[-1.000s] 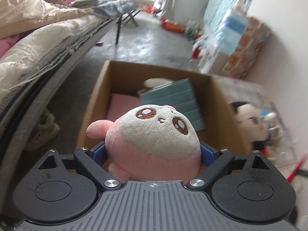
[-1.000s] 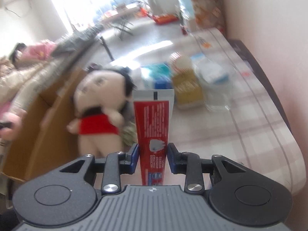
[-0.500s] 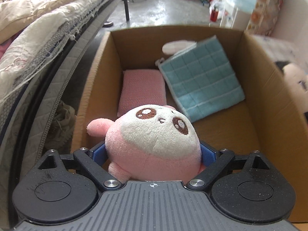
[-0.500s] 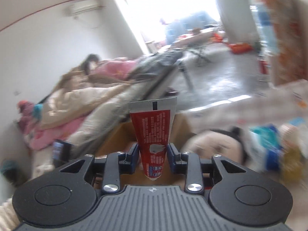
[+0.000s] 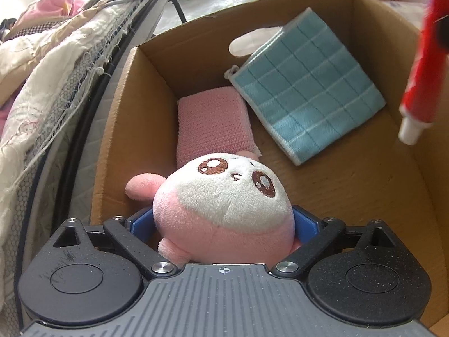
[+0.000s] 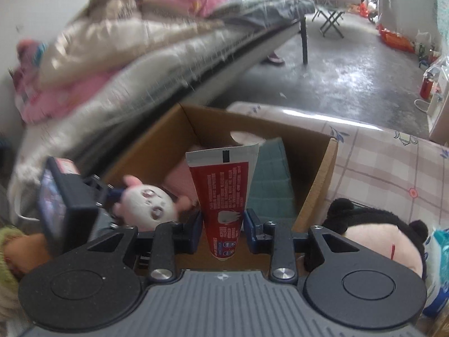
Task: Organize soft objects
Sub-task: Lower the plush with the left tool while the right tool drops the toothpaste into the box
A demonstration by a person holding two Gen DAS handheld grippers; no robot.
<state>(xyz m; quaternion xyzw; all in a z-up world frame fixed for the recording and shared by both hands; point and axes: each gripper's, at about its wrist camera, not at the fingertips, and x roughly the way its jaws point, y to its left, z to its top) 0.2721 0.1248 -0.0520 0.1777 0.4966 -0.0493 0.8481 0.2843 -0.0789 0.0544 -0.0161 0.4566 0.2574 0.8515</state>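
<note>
My left gripper (image 5: 223, 224) is shut on a pink and white plush toy (image 5: 224, 205) and holds it over the near end of an open cardboard box (image 5: 112, 129). Inside the box lie a pink knit cloth (image 5: 213, 123) and a teal checked cloth (image 5: 306, 90). My right gripper (image 6: 223, 224) is shut on a red toothpaste tube (image 6: 224, 191), crimped end up, over the box's right side. The tube also shows in the left wrist view (image 5: 421, 78), cap down. The plush toy (image 6: 146, 205) and the left gripper (image 6: 109, 199) show in the right wrist view.
A bed with rumpled quilts (image 5: 42, 64) runs along the box's left side. A black-haired doll (image 6: 376, 230) lies on the checked tablecloth (image 6: 393, 168) right of the box. Bare concrete floor (image 6: 350, 75) lies beyond, with a folding table and clutter far off.
My left gripper has carried the plush toy lower and further over the box. My right gripper has swung left from the table to the box with the tube.
</note>
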